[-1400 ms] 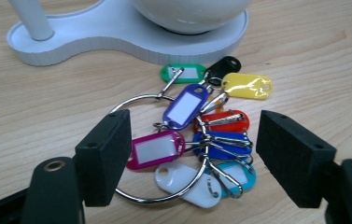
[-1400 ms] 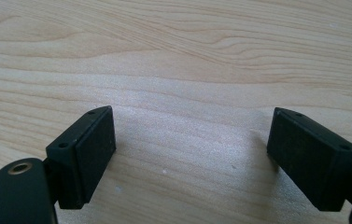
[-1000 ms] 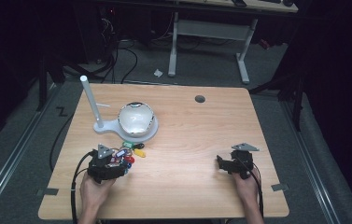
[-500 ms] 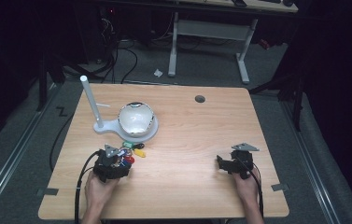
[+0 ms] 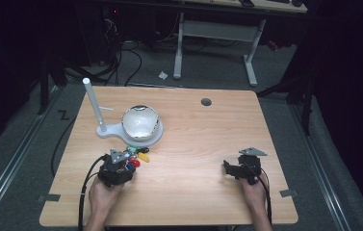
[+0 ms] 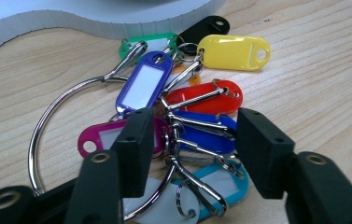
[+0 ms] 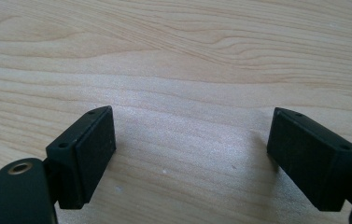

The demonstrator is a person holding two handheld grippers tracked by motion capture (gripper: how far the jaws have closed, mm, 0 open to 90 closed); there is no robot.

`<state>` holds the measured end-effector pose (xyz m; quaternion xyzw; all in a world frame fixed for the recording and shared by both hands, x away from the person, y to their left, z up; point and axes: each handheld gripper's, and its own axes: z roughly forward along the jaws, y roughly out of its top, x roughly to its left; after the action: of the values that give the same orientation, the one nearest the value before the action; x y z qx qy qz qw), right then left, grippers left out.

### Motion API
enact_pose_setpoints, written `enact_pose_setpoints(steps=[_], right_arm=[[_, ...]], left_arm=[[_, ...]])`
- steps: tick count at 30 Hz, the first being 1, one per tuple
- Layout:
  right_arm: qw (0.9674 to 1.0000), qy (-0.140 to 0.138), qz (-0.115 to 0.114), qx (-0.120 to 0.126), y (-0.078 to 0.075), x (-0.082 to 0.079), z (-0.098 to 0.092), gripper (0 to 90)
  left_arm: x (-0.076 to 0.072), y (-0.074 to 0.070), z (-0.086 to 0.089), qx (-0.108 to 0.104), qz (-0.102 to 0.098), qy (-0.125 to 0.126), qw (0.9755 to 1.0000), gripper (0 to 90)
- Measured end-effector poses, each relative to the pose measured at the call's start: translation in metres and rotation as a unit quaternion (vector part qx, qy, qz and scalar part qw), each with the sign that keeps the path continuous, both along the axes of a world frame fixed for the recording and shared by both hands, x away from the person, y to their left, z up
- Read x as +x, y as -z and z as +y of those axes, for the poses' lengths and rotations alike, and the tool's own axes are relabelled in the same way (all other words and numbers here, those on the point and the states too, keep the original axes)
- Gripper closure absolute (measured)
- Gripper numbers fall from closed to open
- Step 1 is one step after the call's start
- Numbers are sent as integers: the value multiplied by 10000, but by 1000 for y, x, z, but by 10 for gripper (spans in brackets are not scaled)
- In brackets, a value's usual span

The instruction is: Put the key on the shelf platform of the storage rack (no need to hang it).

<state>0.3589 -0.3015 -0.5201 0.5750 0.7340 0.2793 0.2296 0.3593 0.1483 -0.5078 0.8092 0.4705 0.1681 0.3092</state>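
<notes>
A bunch of coloured key tags [image 5: 139, 155] lies on the wooden table [image 5: 193, 139], just in front of a white stand. In the left gripper view the key tags [image 6: 187, 100] are yellow, red, blue, purple, pink, green and black, clipped on a large metal ring [image 6: 52, 112]. My left gripper [image 5: 127, 163] is low over the bunch. Seen up close, the left gripper [image 6: 197, 135] is open, its jaws on either side of the blue and red tags without pinching them. My right gripper [image 5: 228, 166] rests at the table's right. In its own view the right gripper [image 7: 192, 140] is open over bare wood.
A white stand [image 5: 109, 131] carries a tall white post [image 5: 92, 103] and a shiny round bowl [image 5: 140, 122]; its base edge [image 6: 94, 18] is right behind the tags. A round cable hole [image 5: 206, 102] sits near the far edge. A desk frame and cables stand beyond the table.
My left gripper has edged slightly right and forward onto the key tags. The right gripper has not moved.
</notes>
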Motion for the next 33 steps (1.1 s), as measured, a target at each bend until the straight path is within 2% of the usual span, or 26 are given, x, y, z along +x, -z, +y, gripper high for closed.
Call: enact_pose_setpoints(steps=[3, 4, 6, 7, 14, 16, 23, 30, 33], right_arm=[[10000, -1, -1, 0, 0, 0, 0, 155], [10000, 1, 0, 0, 0, 0, 0, 155], [10000, 0, -1, 0, 0, 0, 0, 155], [10000, 1, 0, -1, 0, 0, 0, 155], [10000, 2, -1, 0, 0, 0, 0, 155], [10000, 1, -1, 0, 0, 0, 0, 155], [10000, 0, 0, 1, 0, 0, 0, 155], [10000, 0, -1, -1, 0, 0, 0, 155], [10000, 2, 1, 1, 0, 0, 0, 155]], left_arm=[[0, 0, 0, 40, -12, 6, 10000, 549], [0, 1, 0, 21, 71, 32, 10000, 608], [-1, 1, -1, 58, 31, 65, 10000, 635], [-1, 2, -1, 111, 30, 84, 9999, 757], [-1, 2, -2, 115, 62, 69, 9999, 791], [-2, 2, -2, 145, 53, 82, 9998, 852], [-5, -3, -1, 55, -37, 92, 9999, 856], [-11, -20, 6, -187, -313, 44, 9993, 856], [-15, -31, 7, -183, -469, 34, 9987, 856]])
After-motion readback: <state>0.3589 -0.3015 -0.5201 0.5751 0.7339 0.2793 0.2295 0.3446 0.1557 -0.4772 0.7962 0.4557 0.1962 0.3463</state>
